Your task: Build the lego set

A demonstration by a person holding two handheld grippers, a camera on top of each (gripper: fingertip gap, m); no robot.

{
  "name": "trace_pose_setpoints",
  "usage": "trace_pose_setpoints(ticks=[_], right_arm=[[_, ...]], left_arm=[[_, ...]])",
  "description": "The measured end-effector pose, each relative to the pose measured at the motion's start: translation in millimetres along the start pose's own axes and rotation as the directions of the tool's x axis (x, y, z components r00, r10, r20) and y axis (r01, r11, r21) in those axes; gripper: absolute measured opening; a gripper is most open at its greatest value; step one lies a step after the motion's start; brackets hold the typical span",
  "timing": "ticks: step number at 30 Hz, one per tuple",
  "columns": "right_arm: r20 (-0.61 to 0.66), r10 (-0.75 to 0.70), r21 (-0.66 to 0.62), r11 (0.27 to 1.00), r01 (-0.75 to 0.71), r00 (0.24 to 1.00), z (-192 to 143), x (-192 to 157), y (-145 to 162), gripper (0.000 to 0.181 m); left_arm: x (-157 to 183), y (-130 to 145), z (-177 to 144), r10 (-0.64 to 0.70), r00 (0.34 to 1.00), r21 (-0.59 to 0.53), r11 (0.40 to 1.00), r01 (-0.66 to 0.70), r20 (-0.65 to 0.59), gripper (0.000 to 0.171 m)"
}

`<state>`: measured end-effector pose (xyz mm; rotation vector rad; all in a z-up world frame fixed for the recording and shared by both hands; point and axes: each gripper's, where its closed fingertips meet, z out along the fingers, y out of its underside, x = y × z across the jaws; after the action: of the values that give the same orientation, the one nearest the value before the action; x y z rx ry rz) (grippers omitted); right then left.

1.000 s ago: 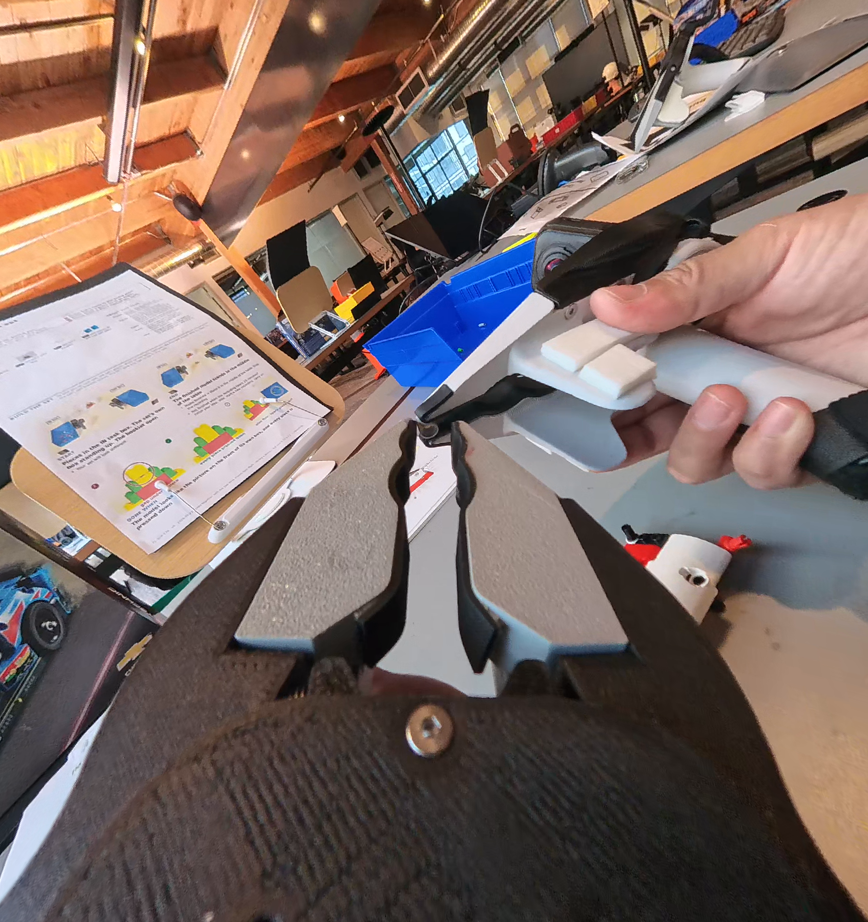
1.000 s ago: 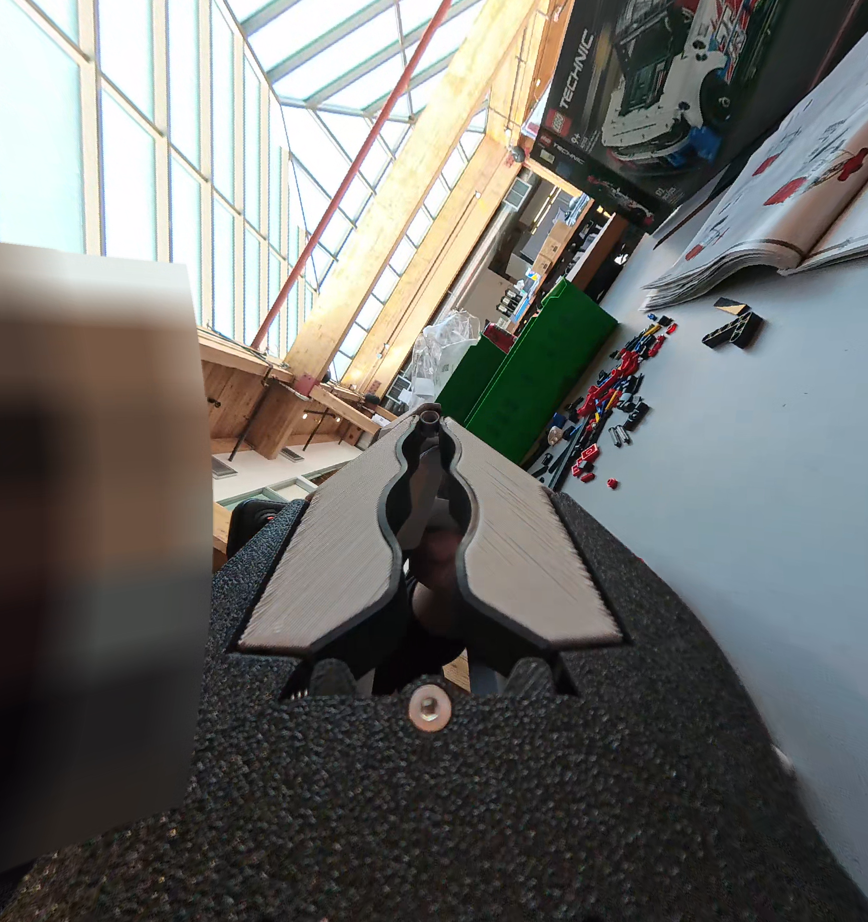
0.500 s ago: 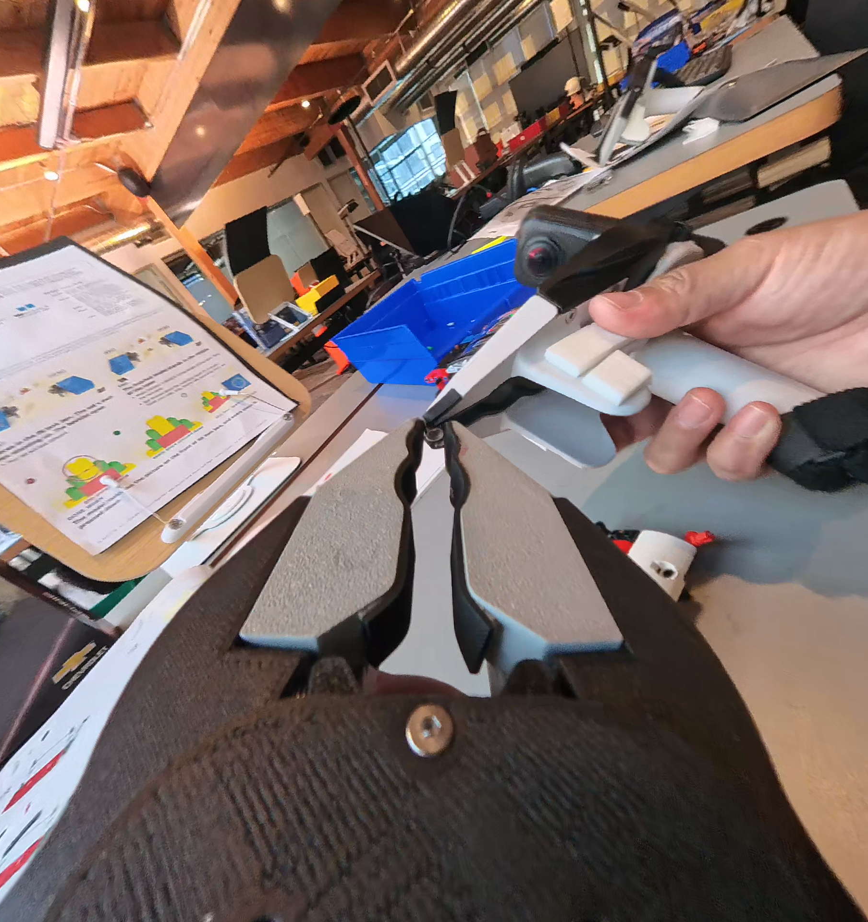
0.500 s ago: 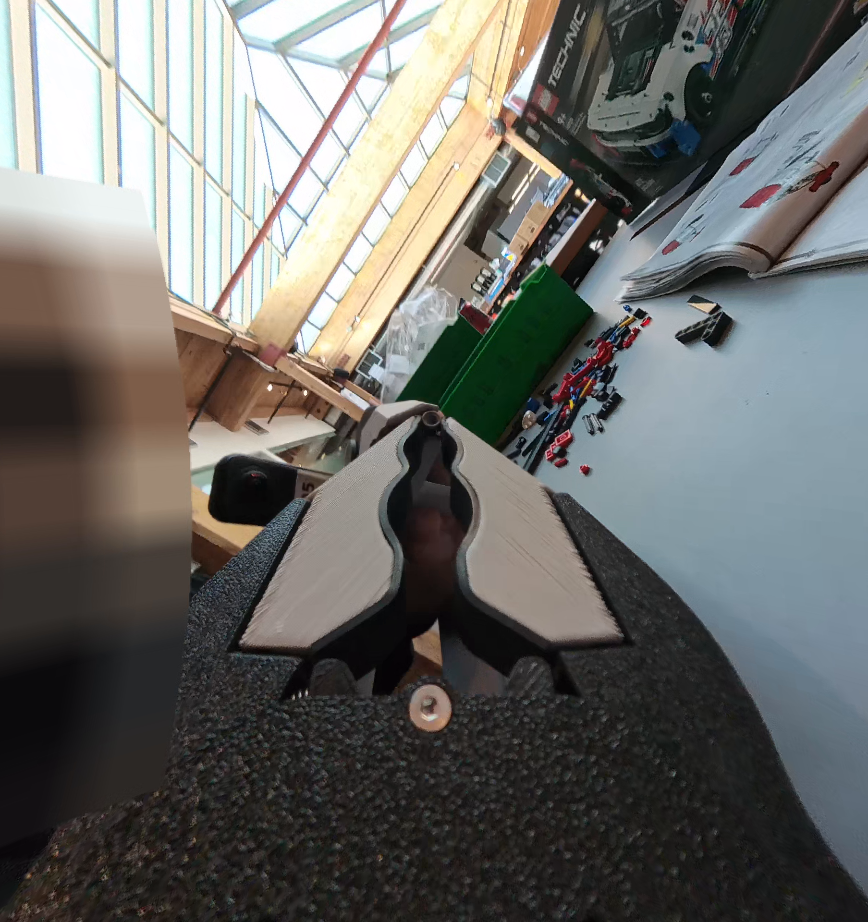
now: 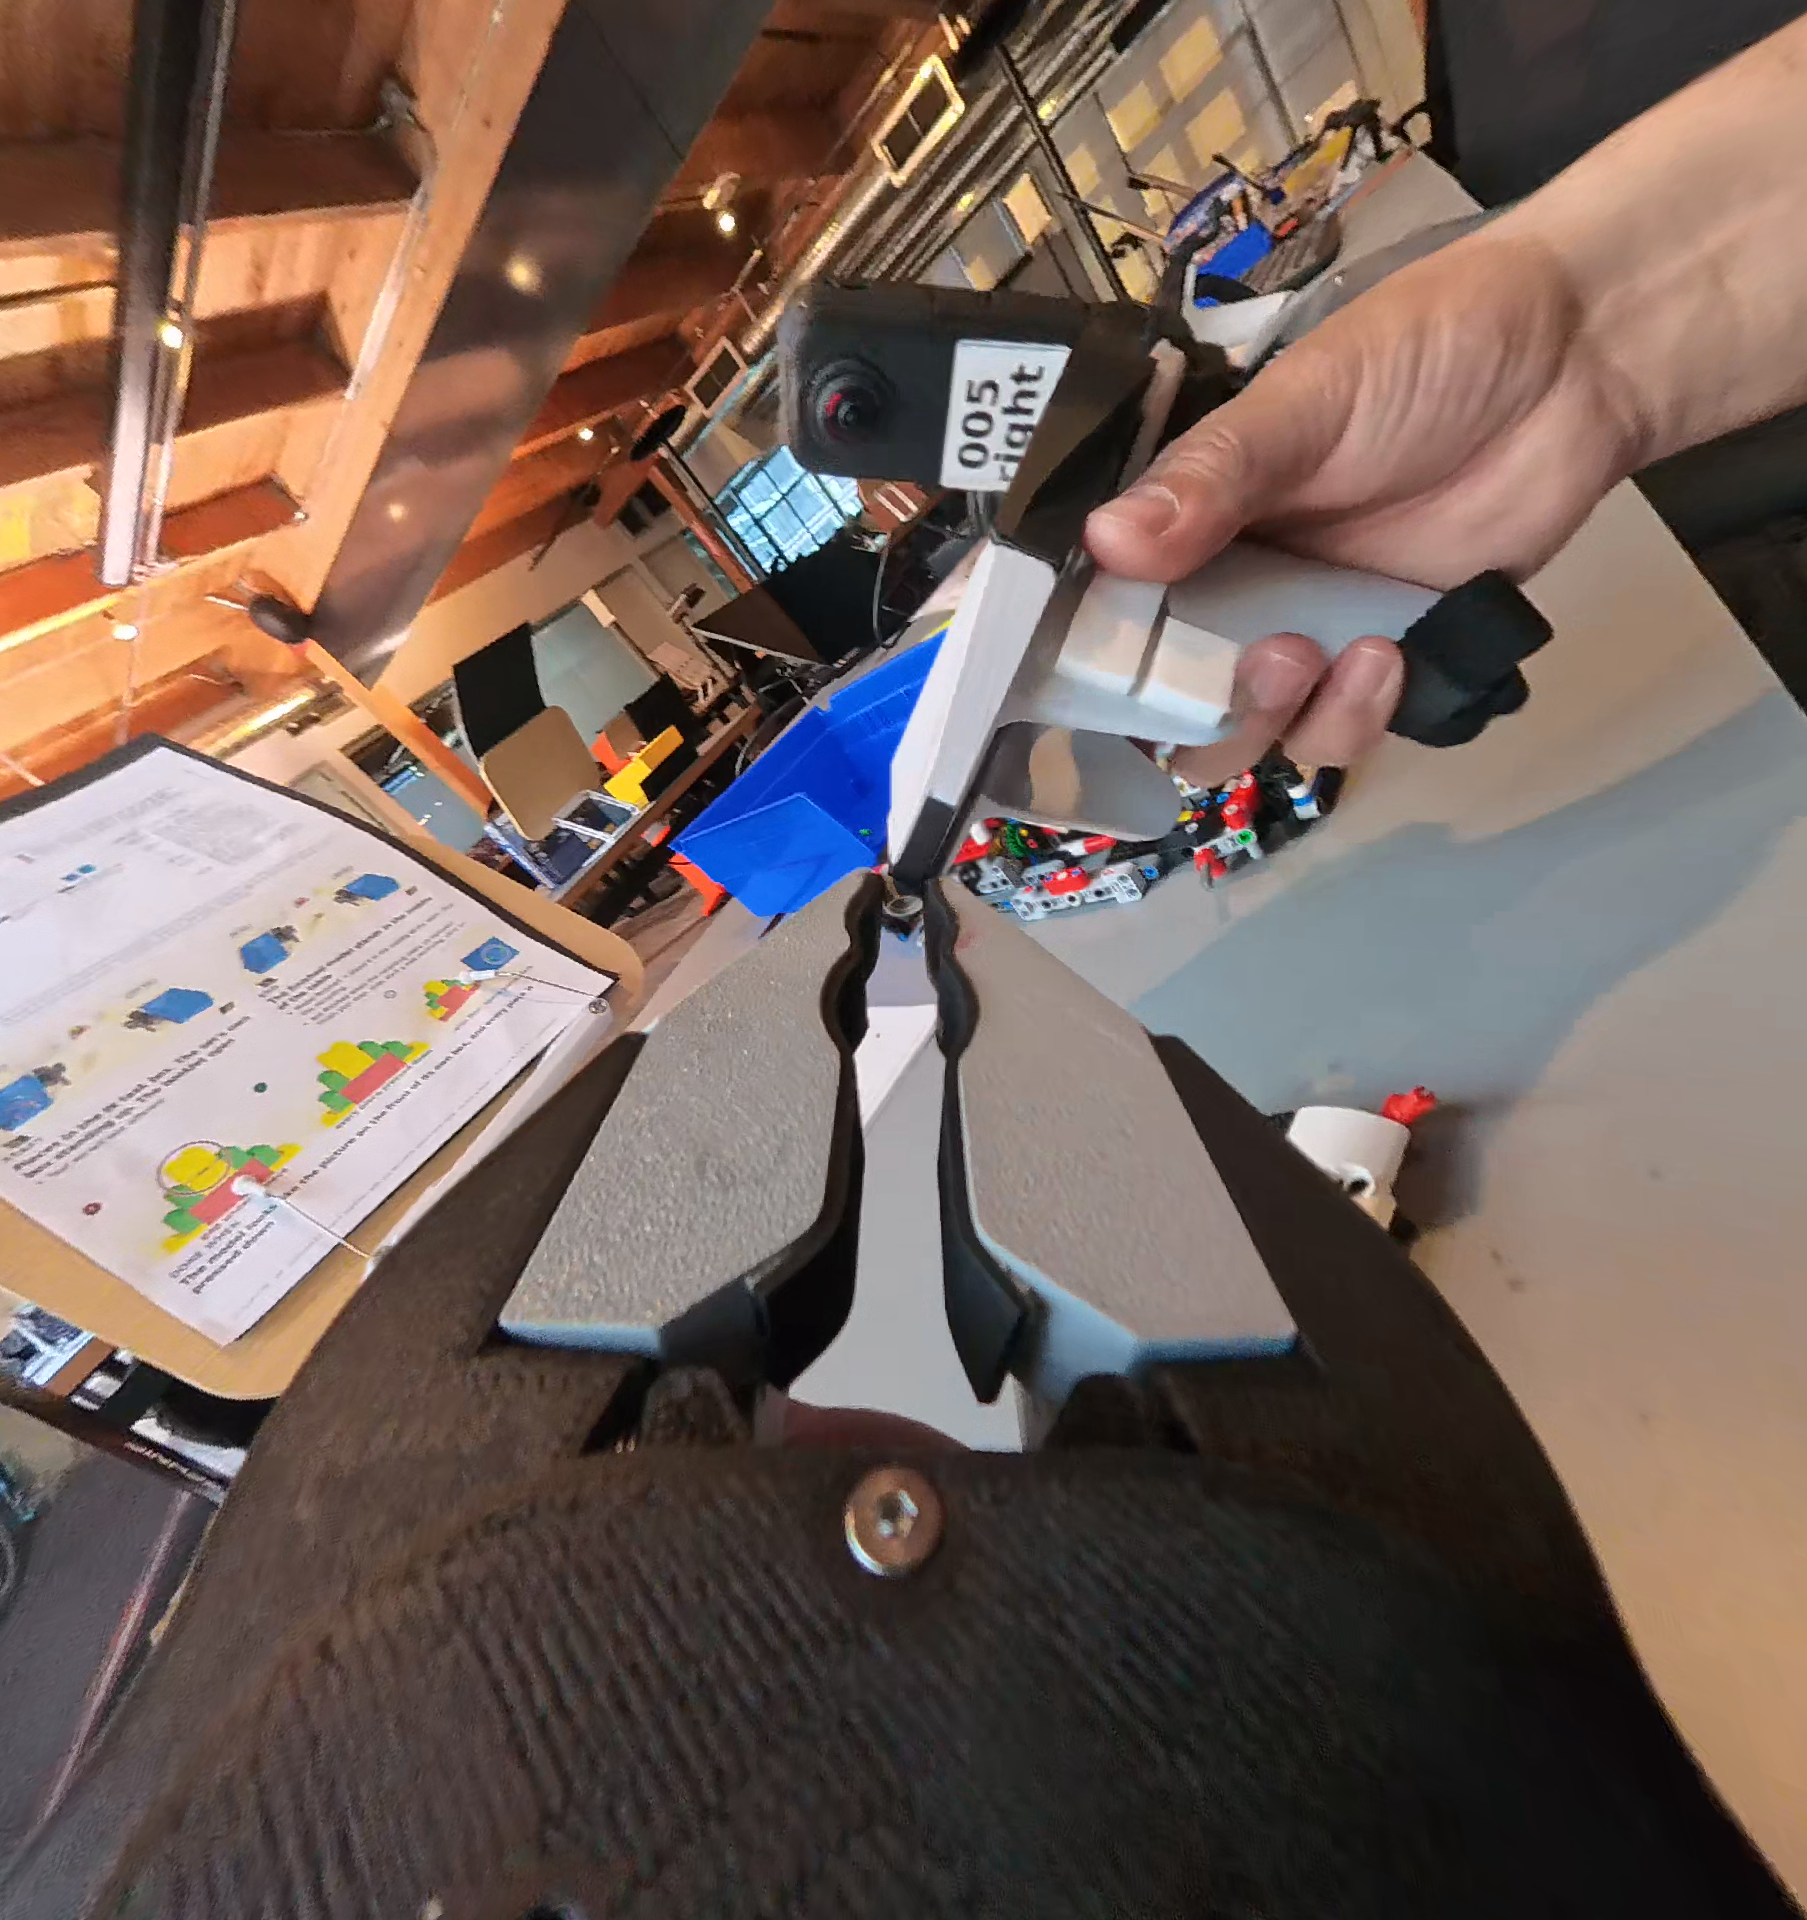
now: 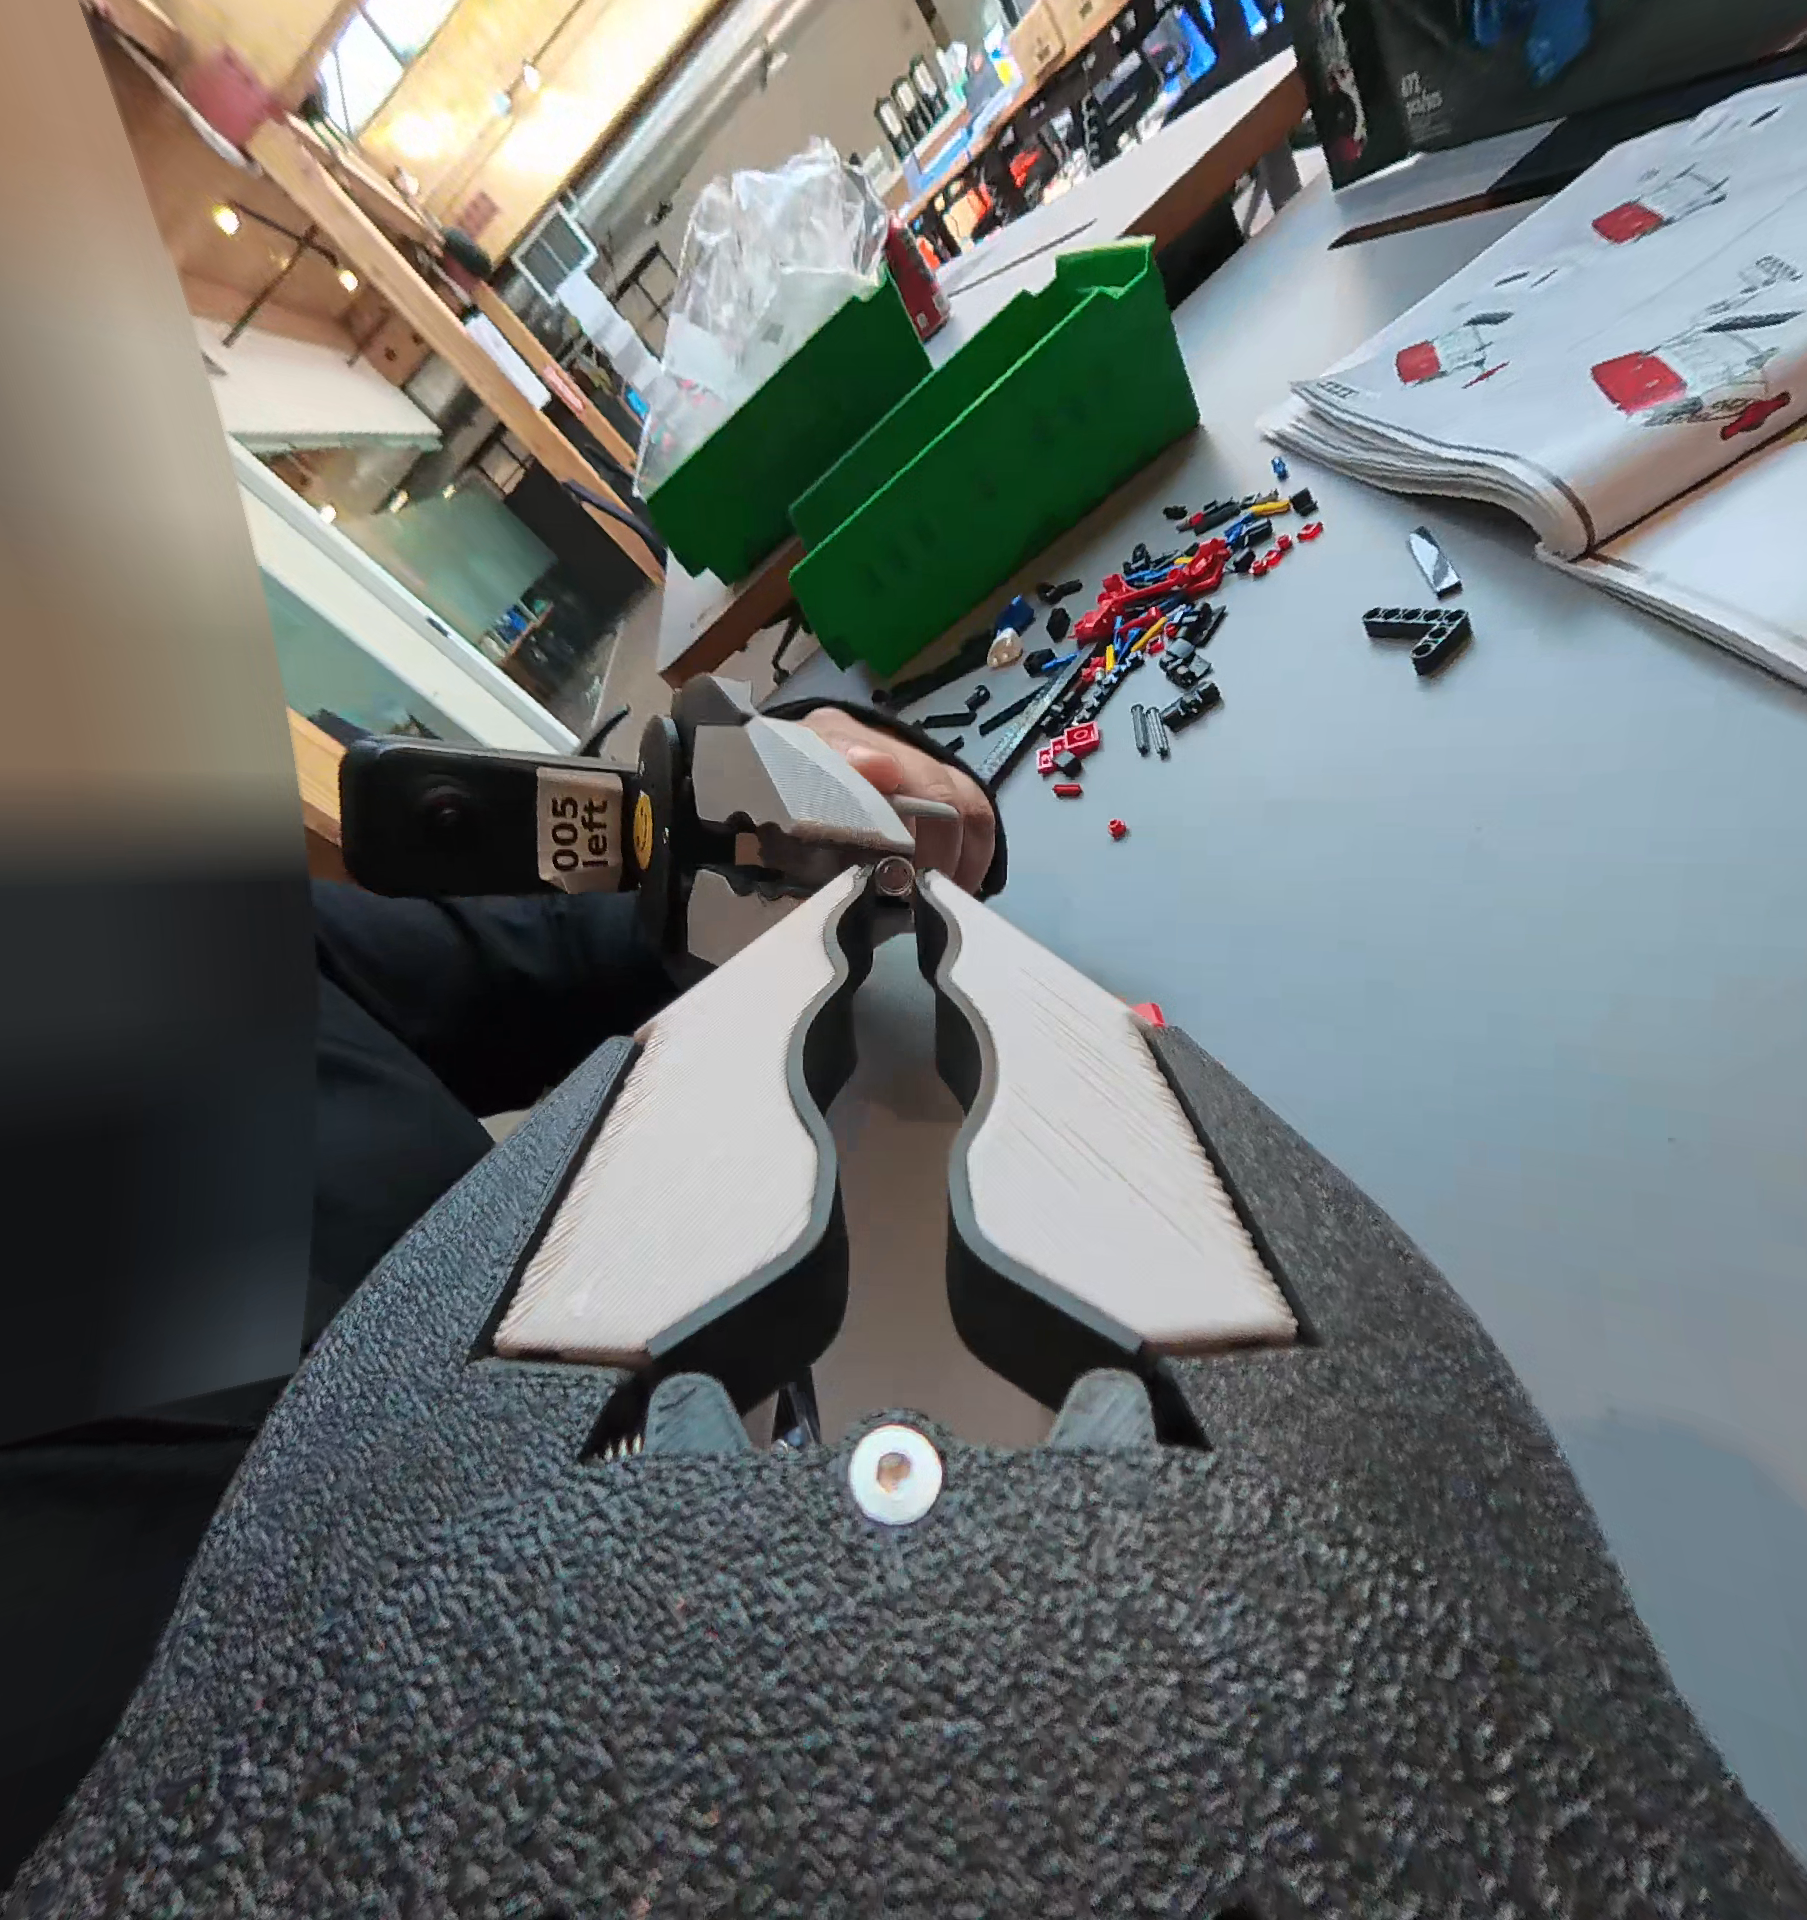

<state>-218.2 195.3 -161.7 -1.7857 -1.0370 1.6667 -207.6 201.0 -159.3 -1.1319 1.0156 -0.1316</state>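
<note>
In the left wrist view my left gripper (image 5: 899,906) has its jaws nearly together, pinching a small dark grey pin (image 5: 900,910) at the tips. The right gripper (image 5: 914,868), held in a hand, comes down from the upper right and its tip meets the same pin. In the right wrist view my right gripper (image 6: 891,881) is shut on the pin (image 6: 891,875), seen end-on. The left gripper (image 6: 894,847) reaches in from the left and touches that spot. A partly built model (image 5: 1117,857) lies on the grey table (image 5: 1501,987).
A white and red piece (image 5: 1346,1153) lies right of my left fingers. A blue bin (image 5: 805,800) and a clipboard with an instruction sheet (image 5: 234,1029) stand behind. Loose pieces (image 6: 1138,644), two green bins (image 6: 982,468), a black angled beam (image 6: 1418,629) and an open booklet (image 6: 1605,312) are on the table. My left and right fingertips are right by each other.
The left jaws have narrowed onto the pin. The right gripper has tilted steeply downward, so its view swung from the ceiling to the table, and the two grippers' tips now meet.
</note>
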Motion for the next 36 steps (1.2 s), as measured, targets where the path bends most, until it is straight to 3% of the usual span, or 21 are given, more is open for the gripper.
trace_pose_setpoints(ticks=[6, 16, 17, 19, 22, 24, 28, 36], right_arm=[[0.067, 0.061, 0.053, 0.997, -0.064, 0.996, 0.7, -7.9, -6.6, 0.008], [-0.013, -0.049, -0.015, 0.999, 0.049, 0.999, -0.2, -1.7, -2.6, 0.005], [-0.052, -0.092, -0.039, 0.995, 0.09, 0.994, -2.3, 3.4, -0.8, 0.005], [-0.185, -0.225, -0.151, 0.968, 0.198, 0.957, -11.2, 26.6, 9.3, 0.005], [-0.302, -0.417, -0.4, 0.872, 0.284, 0.857, -27.9, 62.7, 40.1, 0.005], [-0.317, -0.485, -0.514, 0.81, 0.282, 0.815, -35.4, 79.0, 60.6, 0.005], [-0.271, -0.49, -0.567, 0.777, 0.274, 0.828, -34.5, 83.0, 81.3, 0.005], [-0.164, -0.546, -0.597, 0.718, 0.358, 0.821, -26.8, 81.2, 88.0, 0.005]], left_arm=[[-4.0, -6.8, -1.9, -0.026, 0.999, 0.028, 0.999, 0.025, 0.027, 0.005], [-0.2, -3.9, -0.8, -0.065, 0.998, 0.01, 0.998, 0.065, -0.009, 0.005], [2.4, -0.7, 0.1, -0.098, 0.995, -0.009, 0.995, 0.097, -0.037, 0.005], [8.1, 9.8, 1.8, -0.217, 0.97, -0.075, 0.975, 0.209, -0.113, 0.029], [32.9, 34.1, -0.8, -0.442, 0.848, -0.284, 0.887, 0.365, -0.292, 0.051], [43.0, 45.7, -4.1, -0.504, 0.797, -0.373, 0.846, 0.38, -0.331, 0.06], [62.0, 62.1, -11.0, -0.52, 0.763, -0.478, 0.819, 0.318, -0.383, 0.061], [91.0, 95.1, -18.4, -0.539, 0.738, -0.644, 0.742, 0.188, -0.406, 0.056]])
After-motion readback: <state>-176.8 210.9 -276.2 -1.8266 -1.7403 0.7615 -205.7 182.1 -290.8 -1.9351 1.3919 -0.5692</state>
